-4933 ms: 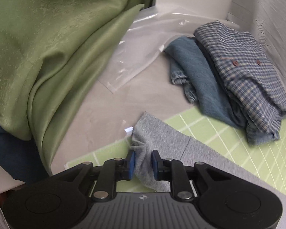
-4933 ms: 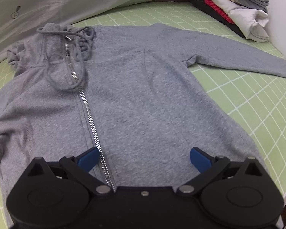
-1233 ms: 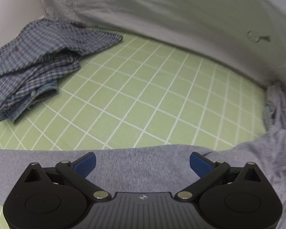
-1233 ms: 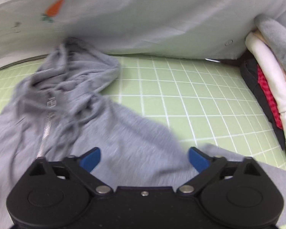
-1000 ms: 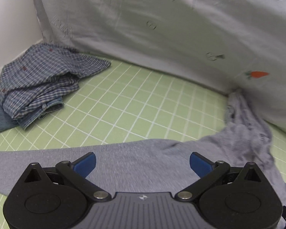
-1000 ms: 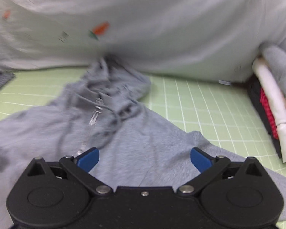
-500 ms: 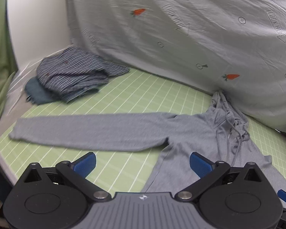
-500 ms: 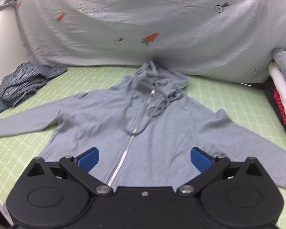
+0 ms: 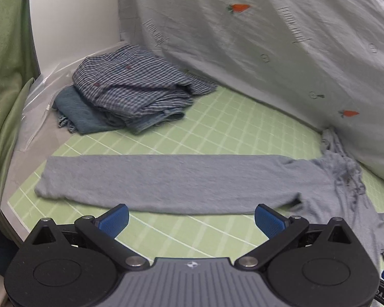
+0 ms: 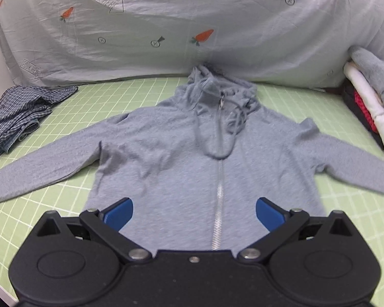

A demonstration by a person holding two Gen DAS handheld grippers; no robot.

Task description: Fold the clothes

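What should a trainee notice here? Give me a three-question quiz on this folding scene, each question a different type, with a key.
1. True or false: the grey hoodie lies flat on the green grid mat with its zipper facing up and both sleeves spread out.
2. Multiple choice: the left gripper is A) shut on the sleeve, B) open, holding nothing, C) shut on the checked shirt.
3. Fill in: the checked shirt lies on top of a ____ garment.

Key: 1 true; 2 B; 3 blue. The right gripper is open too.
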